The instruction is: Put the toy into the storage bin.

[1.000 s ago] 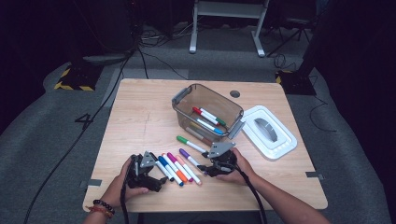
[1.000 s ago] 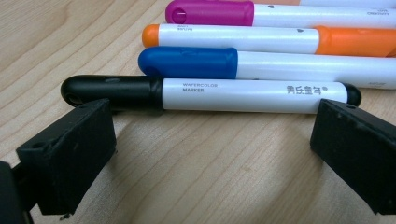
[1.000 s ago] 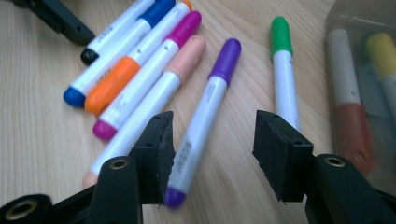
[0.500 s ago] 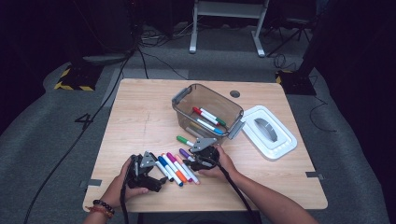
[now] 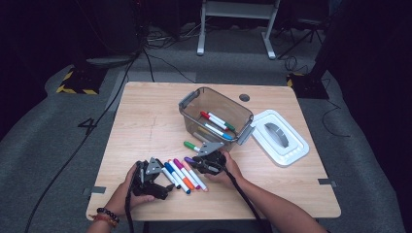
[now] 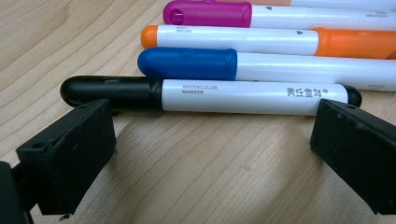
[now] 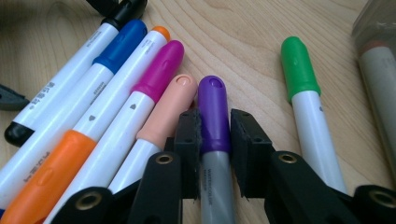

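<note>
**Purple marker clamped at the table's near edge**

Two grippers work at the near edge of the table [image 5: 145,107]. The left gripper [image 5: 156,180] rests with its jaws spread wide and nothing between them; in the left gripper view the black marker [image 6: 210,95] lies just beyond the two pads, running from one to the other. The right gripper [image 5: 197,161] has just closed its jaws, and they now pinch the purple marker [image 7: 214,116] at the seam of cap and barrel, the marker lying on the wood in the row's right end.

Count on the table, left to right in the right gripper view: black, blue [image 7: 112,46], orange [image 7: 154,37], magenta [image 7: 159,70], peach [image 7: 170,107], purple: six in a fanned row, touching or nearly so. A seventh, the green marker [image 7: 296,70], lies apart to the right. Behind the row stands one clear bin [image 5: 194,99] with several markers inside, and one white lid [image 5: 291,148] lies near the right edge.

The high view gives the bin, lid and both hands together. The left gripper view reads the print on the black barrel. The right gripper view shows the pads pressed on the purple cap, which the high view leaves too small to judge.
</note>
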The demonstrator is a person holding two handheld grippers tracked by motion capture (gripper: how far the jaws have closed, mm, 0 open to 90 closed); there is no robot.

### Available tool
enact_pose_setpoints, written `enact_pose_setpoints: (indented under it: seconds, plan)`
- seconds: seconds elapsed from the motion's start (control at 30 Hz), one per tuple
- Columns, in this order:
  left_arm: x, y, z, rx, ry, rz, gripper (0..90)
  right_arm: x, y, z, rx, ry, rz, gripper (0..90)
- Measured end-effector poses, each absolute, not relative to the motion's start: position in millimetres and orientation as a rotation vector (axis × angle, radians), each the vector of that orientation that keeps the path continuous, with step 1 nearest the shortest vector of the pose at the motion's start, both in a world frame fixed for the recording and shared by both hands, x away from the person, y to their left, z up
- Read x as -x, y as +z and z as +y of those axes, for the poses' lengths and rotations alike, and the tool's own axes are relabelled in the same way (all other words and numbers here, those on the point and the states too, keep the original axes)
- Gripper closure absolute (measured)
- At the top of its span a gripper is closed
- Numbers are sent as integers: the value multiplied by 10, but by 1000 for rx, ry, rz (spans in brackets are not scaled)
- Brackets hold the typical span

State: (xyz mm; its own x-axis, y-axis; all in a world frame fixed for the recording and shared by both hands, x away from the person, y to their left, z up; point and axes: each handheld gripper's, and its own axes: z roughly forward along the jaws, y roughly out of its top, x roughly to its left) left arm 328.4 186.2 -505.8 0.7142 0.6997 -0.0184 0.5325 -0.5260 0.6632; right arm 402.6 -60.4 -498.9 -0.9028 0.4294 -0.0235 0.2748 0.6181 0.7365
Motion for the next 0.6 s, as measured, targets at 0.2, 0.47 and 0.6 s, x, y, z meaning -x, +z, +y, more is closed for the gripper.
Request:
enact_pose_setpoints:
  seconds: [0.2,0.47,0.6]
  plan:
    - [-3284,-5059,1861,-2257,331,931,5,-3990,-4960,-710,-551,1145,2656,743]
    - [-3283,-5058,1862,-2259,331,931,5,-3868,-4805,-934,-507,1173,2649,744]
    - [-3282,-5058,1862,-2259,331,932,5,-3795,-4718,-1054,-482,1201,2649,744]
